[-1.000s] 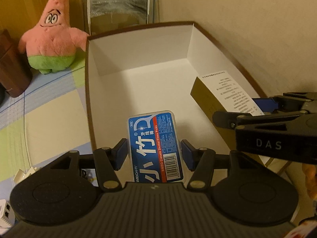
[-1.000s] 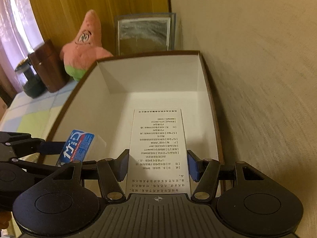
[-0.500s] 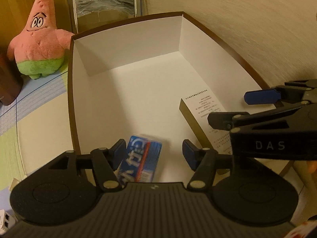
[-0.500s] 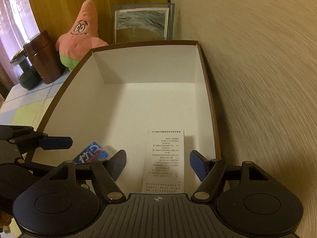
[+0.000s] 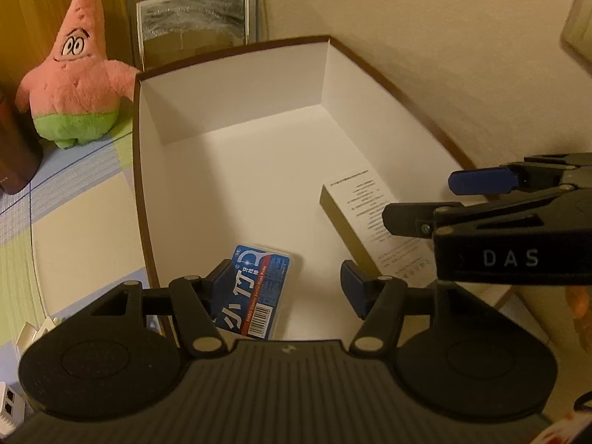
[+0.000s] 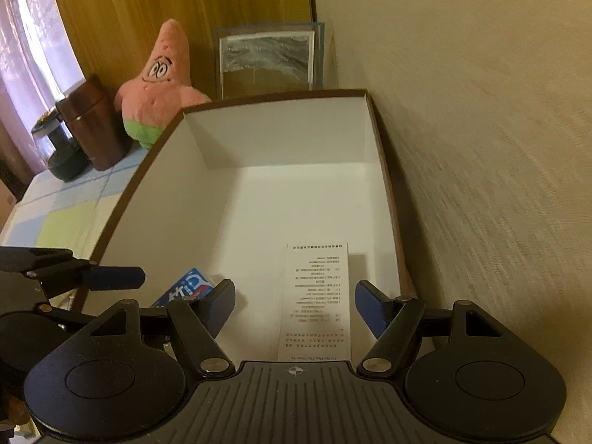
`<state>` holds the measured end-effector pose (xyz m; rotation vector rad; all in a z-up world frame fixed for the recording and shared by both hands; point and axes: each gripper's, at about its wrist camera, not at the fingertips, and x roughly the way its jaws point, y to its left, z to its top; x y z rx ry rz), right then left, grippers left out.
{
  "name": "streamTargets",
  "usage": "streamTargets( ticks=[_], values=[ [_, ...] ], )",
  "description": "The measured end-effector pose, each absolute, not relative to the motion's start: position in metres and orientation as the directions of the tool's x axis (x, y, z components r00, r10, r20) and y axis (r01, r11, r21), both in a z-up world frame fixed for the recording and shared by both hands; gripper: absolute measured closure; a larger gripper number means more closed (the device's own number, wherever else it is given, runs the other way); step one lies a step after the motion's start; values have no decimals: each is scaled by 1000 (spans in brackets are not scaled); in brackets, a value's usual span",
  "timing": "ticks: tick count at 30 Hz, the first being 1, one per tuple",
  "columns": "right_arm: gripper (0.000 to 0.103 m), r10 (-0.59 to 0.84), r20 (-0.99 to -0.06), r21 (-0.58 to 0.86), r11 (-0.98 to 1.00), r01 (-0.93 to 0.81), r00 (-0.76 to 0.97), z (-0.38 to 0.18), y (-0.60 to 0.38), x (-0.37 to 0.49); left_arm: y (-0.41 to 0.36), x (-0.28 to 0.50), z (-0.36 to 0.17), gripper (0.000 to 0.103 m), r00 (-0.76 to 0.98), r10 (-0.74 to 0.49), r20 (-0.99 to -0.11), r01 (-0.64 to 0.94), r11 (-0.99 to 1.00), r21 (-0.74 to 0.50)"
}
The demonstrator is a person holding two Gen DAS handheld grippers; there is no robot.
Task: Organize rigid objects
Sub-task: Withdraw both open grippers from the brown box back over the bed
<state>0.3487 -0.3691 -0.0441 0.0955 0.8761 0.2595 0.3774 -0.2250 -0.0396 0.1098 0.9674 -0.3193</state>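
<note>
The body of the right gripper [image 5: 481, 199] carries the letters "DAS" in pale capitals. The blue case [image 5: 255, 292] has a white label with big Chinese characters, a red strip reading something like "Dental Floss Picks", and a barcode near its lower end. The long carton [image 6: 318, 299] shows a white face covered in rows of small black Chinese print, too fine to read; its side is olive-gold.

Everything stands on a surface covered by a cloth [image 5: 70, 218] checked in pale blue, cream and green. A textured beige wall [image 6: 481, 148] runs along the right, and yellow curtains [image 6: 111, 18] hang behind. A pink star plush [image 5: 74, 77] with green shorts sits at the back, beside a dark brown canister [image 6: 92, 125], and a silvery framed panel [image 5: 192, 22] leans against the wall.

The brown-rimmed box [image 5: 236, 55] is white inside and open at the top. The blue case lies flat on its floor near the near-left corner; the carton lies flat along its right wall, well apart from the case.

The left gripper [image 5: 285, 281] has just been spreading its jaws; they stand wide above the case, pads clear of it, holding nothing. The right gripper's jaws have likewise just been opening, and hang wide over the carton without touching it.
</note>
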Motion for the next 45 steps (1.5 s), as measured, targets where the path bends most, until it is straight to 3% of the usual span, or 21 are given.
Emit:
streamTargets(
  ticks=[10,22,45],
  values=[
    [34,284,-684,237,958,-163,672,-14,-380,315,-212,344,-3,44,575,-268,-773,316,944,-92],
    [34,359,-652,316,929,-191,668,3,-364,269,-161,290,26,44,623,-234,-747,250,964,-94],
    [34,517,-671,362,854,-374,532,-17,-235,201,-21,193,-1,44,604,-74,-794,-3,996,-95]
  ],
)
